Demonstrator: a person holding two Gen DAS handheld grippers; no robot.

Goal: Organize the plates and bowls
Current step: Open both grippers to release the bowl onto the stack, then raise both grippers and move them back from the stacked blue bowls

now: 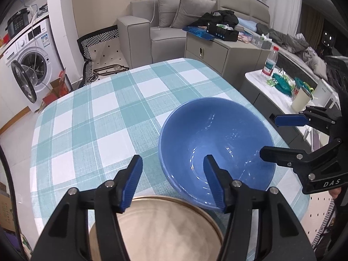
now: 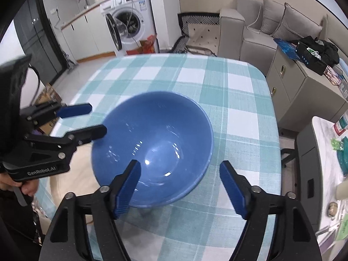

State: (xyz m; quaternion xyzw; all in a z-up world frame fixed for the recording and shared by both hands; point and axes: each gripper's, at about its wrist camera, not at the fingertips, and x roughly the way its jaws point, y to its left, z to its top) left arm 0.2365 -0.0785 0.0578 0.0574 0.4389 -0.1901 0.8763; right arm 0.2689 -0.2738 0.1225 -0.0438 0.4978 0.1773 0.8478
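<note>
A deep blue bowl (image 1: 228, 134) (image 2: 156, 130) sits on the checked tablecloth (image 1: 91, 117). Its near edge overlaps the rim of a beige plate (image 1: 169, 228) (image 2: 74, 174) that lies under my left gripper. My left gripper (image 1: 173, 158) (image 2: 97, 119) is open and straddles the bowl's left rim, one finger inside and one outside, with a gap on both sides. At the opposite rim my right gripper (image 2: 180, 164) (image 1: 267, 136) stands open in the same way, its pads clear of the rim. The bowl is empty.
The tablecloth (image 2: 239, 100) runs to rounded table edges. A low white side table (image 1: 280, 91) on the right carries a water bottle (image 1: 270, 62) and a cup (image 1: 301, 99). Beyond are a grey cabinet (image 1: 219, 52), a sofa (image 1: 152, 28) and a washing machine (image 1: 32, 65) with its door open.
</note>
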